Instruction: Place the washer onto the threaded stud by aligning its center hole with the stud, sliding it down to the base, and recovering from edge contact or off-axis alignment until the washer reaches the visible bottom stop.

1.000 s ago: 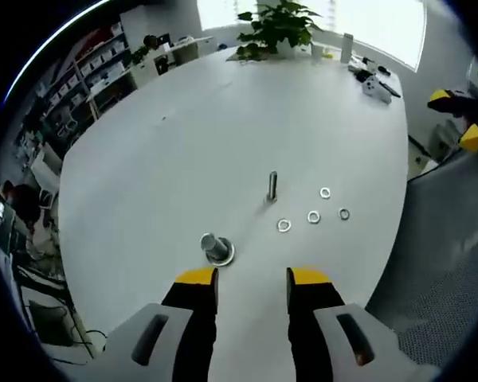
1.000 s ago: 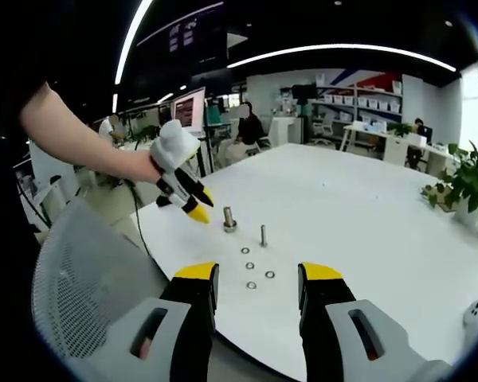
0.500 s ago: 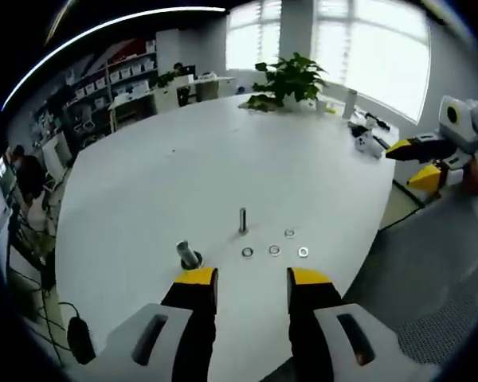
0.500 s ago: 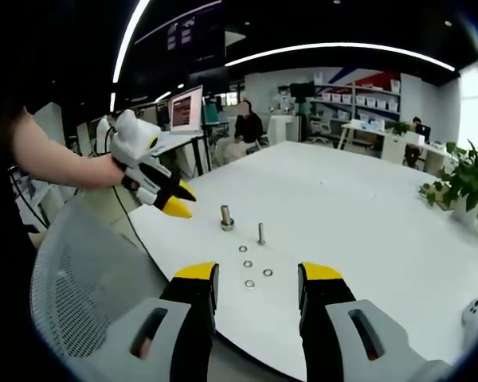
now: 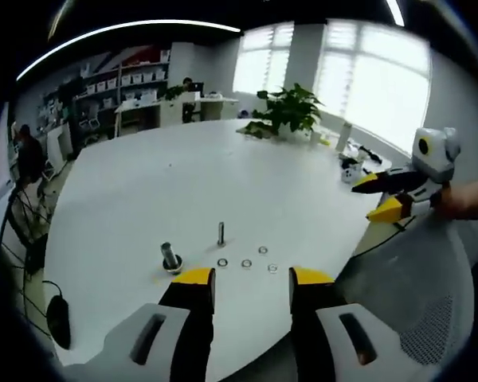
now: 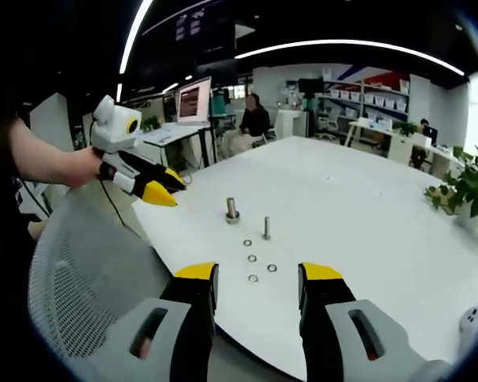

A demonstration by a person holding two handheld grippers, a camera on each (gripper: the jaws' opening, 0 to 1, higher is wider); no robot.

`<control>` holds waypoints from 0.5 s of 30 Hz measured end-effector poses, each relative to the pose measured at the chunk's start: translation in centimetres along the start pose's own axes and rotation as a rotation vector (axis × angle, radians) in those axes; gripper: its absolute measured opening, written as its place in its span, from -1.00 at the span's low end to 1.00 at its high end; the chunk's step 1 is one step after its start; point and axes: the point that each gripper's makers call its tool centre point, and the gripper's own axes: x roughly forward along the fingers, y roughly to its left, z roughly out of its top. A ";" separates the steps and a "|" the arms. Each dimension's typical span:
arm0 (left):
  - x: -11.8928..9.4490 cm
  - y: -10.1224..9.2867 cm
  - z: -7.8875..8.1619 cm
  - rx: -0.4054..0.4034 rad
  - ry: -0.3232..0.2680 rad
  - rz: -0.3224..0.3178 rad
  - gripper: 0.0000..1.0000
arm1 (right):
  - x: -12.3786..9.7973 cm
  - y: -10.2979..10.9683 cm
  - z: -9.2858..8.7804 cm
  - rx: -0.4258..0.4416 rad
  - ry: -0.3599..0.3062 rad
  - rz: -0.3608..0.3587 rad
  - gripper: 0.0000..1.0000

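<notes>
Nothing placed: four washers [image 6: 252,258] lie beside the bare stud [image 6: 266,228]; I hold both grippers [image 5: 243,278] [image 6: 247,274] apart, empty.

A potted plant [image 5: 285,113] is standing at the far edge of the white tabletop [image 5: 143,183]. A grey mesh chair [image 6: 80,270] is sitting near its closer edge. A monitor [image 6: 194,99] is glowing on a distant desk, with shelving [image 5: 119,79] lining the far wall.

Open right tongs [image 6: 252,278] frame four washers [image 6: 252,258] near the stud [image 6: 266,228].
</notes>
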 end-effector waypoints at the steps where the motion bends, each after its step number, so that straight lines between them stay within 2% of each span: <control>1: -0.2 0.0 0.2 0.007 -0.011 0.009 -0.31 | 0.1 -0.1 -0.1 0.001 0.005 0.000 -0.16; 9: -1.5 -0.4 0.8 0.017 -0.095 0.041 -0.35 | 0.2 0.0 -0.4 0.015 0.018 0.009 -0.17; 15: -1.6 -0.8 0.7 0.026 -0.084 0.025 -0.35 | 0.5 0.5 -0.8 0.002 0.039 0.026 -0.17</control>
